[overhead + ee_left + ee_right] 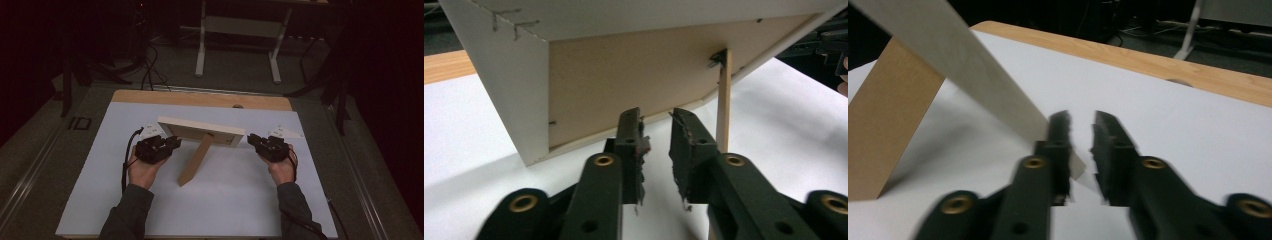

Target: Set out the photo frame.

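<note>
Jaws of both grippers seen narrowly parted, nothing held. Left gripper (172, 142) and right gripper (251, 139) placed beside picture frame (200, 130) ends. Frame judged light, stiff, tippy on easel leg (195, 161); side edges best gripped.

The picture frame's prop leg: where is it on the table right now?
In the high view the prop leg slants from the back of the picture frame toward the person, its foot on the white table cover, between the left gripper and right gripper.

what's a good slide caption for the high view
Picture frame propped on its easel stand on a white table, left gripper and right gripper at its ends.
</note>
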`<state>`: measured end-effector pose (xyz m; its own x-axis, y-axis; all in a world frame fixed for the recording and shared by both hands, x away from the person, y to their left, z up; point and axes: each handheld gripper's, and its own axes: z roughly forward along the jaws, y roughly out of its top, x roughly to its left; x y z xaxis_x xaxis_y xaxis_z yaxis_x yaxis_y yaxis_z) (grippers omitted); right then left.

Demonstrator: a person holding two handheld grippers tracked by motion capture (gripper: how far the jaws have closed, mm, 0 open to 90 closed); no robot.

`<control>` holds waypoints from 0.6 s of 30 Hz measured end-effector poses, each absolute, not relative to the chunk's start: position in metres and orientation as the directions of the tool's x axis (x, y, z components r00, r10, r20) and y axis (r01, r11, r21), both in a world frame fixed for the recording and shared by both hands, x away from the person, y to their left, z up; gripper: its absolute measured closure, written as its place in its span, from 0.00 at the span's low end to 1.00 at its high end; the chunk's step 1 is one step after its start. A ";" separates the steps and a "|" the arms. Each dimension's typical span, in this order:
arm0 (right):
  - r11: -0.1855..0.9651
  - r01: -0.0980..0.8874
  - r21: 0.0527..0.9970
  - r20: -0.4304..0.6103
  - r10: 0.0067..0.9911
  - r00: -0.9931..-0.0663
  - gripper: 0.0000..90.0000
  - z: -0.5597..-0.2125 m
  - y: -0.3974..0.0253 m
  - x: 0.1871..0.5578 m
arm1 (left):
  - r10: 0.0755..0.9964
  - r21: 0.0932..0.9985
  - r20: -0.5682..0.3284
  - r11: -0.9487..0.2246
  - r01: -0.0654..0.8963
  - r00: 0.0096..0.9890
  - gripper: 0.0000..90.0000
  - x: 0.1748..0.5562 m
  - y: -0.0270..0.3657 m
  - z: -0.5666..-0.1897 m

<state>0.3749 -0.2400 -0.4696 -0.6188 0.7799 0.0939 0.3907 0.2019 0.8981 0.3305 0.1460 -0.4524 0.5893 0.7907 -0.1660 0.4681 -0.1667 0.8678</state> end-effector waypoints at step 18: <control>0.174 0.402 0.899 0.132 0.767 -0.628 1.00 -0.463 -0.219 0.382 | 0.803 0.885 -0.176 -0.124 0.448 0.570 1.00 0.338 0.137 -0.443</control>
<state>0.3821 -0.2188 -0.4629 -0.6277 0.7671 0.1325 0.4018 0.1735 0.8991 0.3382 0.1368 -0.4425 0.5700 0.8027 -0.1756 0.4481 -0.1245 0.8853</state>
